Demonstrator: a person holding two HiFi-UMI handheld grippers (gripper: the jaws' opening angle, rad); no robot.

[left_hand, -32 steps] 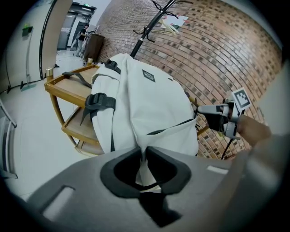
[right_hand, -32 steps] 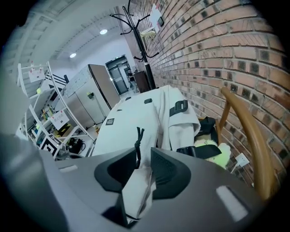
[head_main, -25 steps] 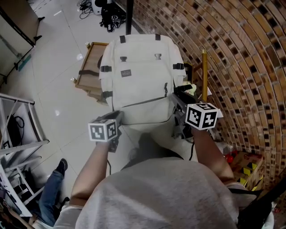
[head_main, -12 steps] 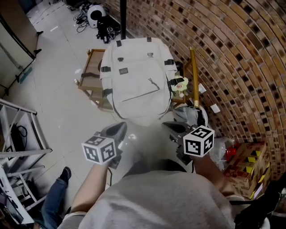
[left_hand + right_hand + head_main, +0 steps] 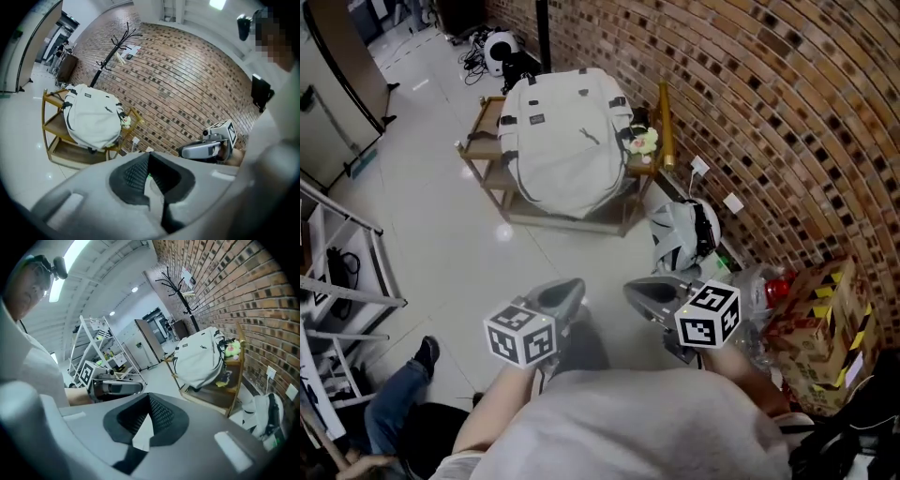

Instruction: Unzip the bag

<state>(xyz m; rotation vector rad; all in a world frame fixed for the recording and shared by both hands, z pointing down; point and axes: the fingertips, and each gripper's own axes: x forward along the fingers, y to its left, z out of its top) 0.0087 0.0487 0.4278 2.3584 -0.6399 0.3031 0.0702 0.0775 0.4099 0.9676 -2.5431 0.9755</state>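
Observation:
The cream backpack (image 5: 562, 141) stands upright on a low wooden shelf cart (image 5: 484, 150) against the brick wall, far from both grippers. It also shows small in the left gripper view (image 5: 91, 119) and the right gripper view (image 5: 199, 359). My left gripper (image 5: 569, 289) and right gripper (image 5: 637, 292) are held close to my body, side by side above the floor. Both point toward the backpack. In their own views the left gripper (image 5: 149, 158) and the right gripper (image 5: 150, 401) have their pads together with nothing between them.
A yellow pole (image 5: 665, 127) and a small plush toy (image 5: 643, 141) sit at the cart's right end. A white bag (image 5: 682, 234) lies on the floor by the wall, near a cardboard box (image 5: 825, 319). A metal rack (image 5: 347, 272) stands left.
Both grippers have come away from the backpack, where they were a second ago, and back to my body. The backpack now sits far off and small.

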